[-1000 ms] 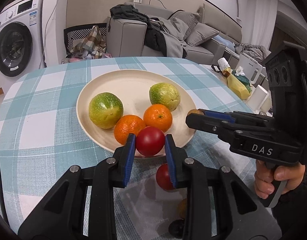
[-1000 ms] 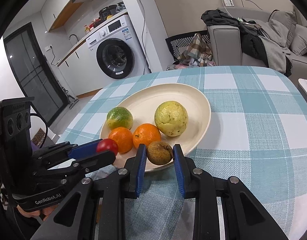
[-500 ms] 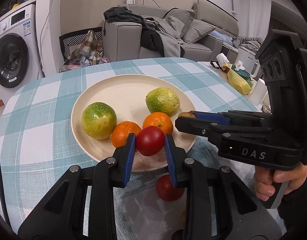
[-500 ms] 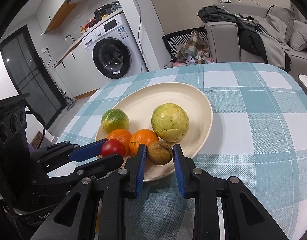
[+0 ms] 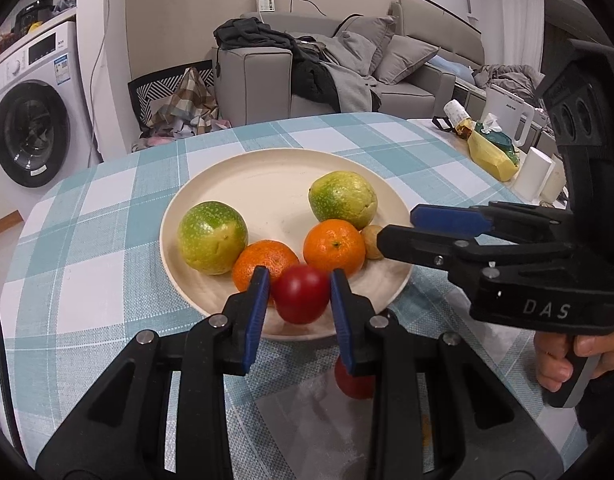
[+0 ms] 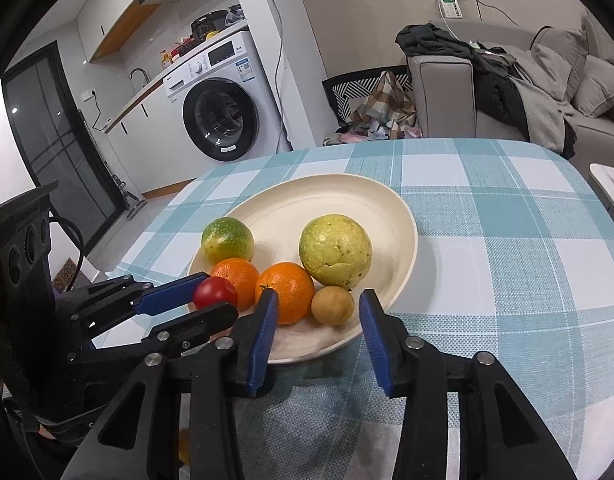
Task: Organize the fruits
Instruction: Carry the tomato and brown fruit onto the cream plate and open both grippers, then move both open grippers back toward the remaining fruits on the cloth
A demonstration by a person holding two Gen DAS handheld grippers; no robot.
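Observation:
A cream plate [image 5: 267, 176] [image 6: 327, 200] on the checked table holds two green fruits [image 5: 212, 237] [image 5: 342, 199], two oranges [image 5: 264, 265] [image 5: 334, 246] and a small brown fruit [image 6: 332, 305] [image 5: 373, 242]. My left gripper [image 5: 300, 298] is shut on a red tomato [image 5: 301, 293] [image 6: 214, 293] over the plate's near rim. My right gripper [image 6: 317, 334] is open, its jaws either side of the brown fruit, which rests on the plate. A second red tomato [image 5: 353, 380] lies on the table under the left gripper.
A clear plastic sheet [image 5: 307, 420] lies on the table near me. A yellow packet [image 5: 491, 152] and white containers [image 5: 533, 174] stand at the table's right edge. A sofa [image 5: 347, 72] and a washing machine [image 6: 223, 116] stand beyond the table.
My right gripper has opened and let the brown fruit go onto the plate. My left gripper has moved the tomato forward over the plate's rim.

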